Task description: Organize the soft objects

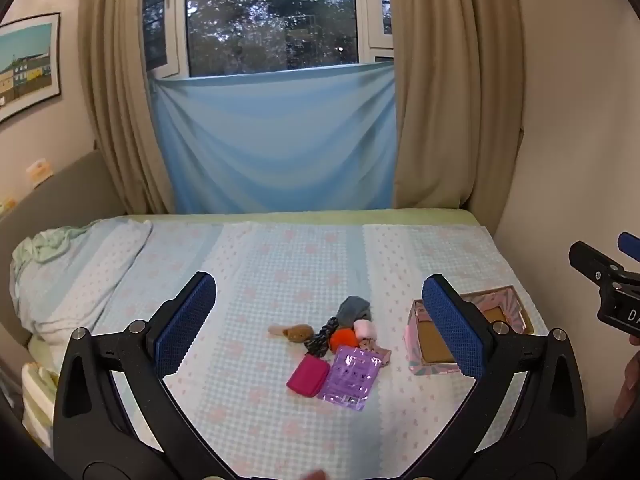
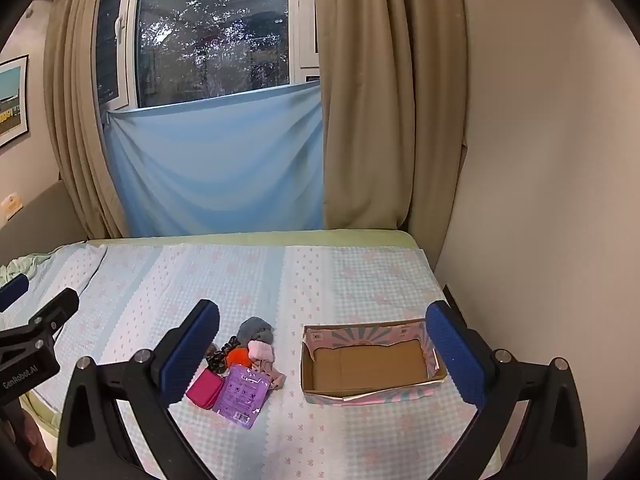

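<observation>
A small heap of soft things lies mid-bed: a magenta pouch (image 1: pixel 308 377), a purple packet (image 1: pixel 352 378), an orange pom-pom (image 1: pixel 345 337), a pink fluffy item (image 1: pixel 365 329), a grey cloth (image 1: pixel 354 309), a dark scrunchie (image 1: pixel 320 339) and a small brown plush (image 1: pixel 295 332). An empty cardboard box (image 2: pixel 372 364) with a pink patterned outside stands to their right. My left gripper (image 1: pixel 320 322) is open and empty, held above the heap. My right gripper (image 2: pixel 322 346) is open and empty, above the gap between heap and box.
The bed (image 2: pixel 360 276) carries a pale blue checked cover. A bunched pillow and green cloth (image 1: pixel 60 256) lie at its left. A wall (image 2: pixel 540 160) borders the right side. Curtains (image 1: pixel 440 100) and a blue sheet (image 1: pixel 276 140) hang behind.
</observation>
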`<act>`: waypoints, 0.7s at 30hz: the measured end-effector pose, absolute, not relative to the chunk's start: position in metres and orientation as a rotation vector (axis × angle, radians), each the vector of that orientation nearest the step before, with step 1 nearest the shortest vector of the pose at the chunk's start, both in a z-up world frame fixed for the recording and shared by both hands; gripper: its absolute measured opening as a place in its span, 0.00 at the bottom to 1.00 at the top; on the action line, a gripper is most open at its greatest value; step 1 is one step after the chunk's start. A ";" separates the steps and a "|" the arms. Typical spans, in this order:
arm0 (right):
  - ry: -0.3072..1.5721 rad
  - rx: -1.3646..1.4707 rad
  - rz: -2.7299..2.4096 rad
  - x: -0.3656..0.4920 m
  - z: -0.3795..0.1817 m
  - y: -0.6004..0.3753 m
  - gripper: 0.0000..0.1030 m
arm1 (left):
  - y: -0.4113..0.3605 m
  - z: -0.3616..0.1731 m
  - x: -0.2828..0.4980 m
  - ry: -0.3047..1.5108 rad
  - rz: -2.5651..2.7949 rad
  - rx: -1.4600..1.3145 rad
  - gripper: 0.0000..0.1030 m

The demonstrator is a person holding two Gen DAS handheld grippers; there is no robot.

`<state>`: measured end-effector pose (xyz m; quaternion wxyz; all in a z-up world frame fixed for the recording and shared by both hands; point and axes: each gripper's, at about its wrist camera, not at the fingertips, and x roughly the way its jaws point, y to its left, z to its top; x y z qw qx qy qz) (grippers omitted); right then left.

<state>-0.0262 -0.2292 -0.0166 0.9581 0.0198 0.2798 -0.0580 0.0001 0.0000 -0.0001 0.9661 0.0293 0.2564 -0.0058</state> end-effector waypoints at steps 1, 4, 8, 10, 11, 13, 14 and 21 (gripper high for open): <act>0.573 0.037 -0.121 -0.026 -0.017 -0.229 1.00 | 0.000 0.000 0.000 0.524 -0.010 0.058 1.00; 0.570 0.036 -0.126 -0.026 -0.017 -0.229 1.00 | 0.000 0.000 0.003 0.550 -0.019 0.058 1.00; 0.563 0.042 -0.125 -0.026 -0.016 -0.229 1.00 | 0.005 0.004 0.004 0.546 -0.029 0.051 0.99; 0.562 0.045 -0.122 -0.027 -0.016 -0.230 1.00 | 0.000 0.000 0.000 0.537 -0.029 0.065 1.00; 0.561 0.046 -0.122 -0.028 -0.016 -0.230 1.00 | 0.000 -0.002 0.001 0.539 -0.032 0.063 1.00; 0.563 0.045 -0.122 -0.028 -0.015 -0.231 1.00 | 0.001 -0.001 0.001 0.537 -0.034 0.060 0.99; 0.562 0.042 -0.122 -0.028 -0.015 -0.231 1.00 | 0.001 -0.001 0.001 0.537 -0.036 0.057 0.99; 0.561 0.044 -0.111 -0.026 -0.018 -0.230 1.00 | 0.002 -0.002 0.001 0.537 -0.032 0.043 0.99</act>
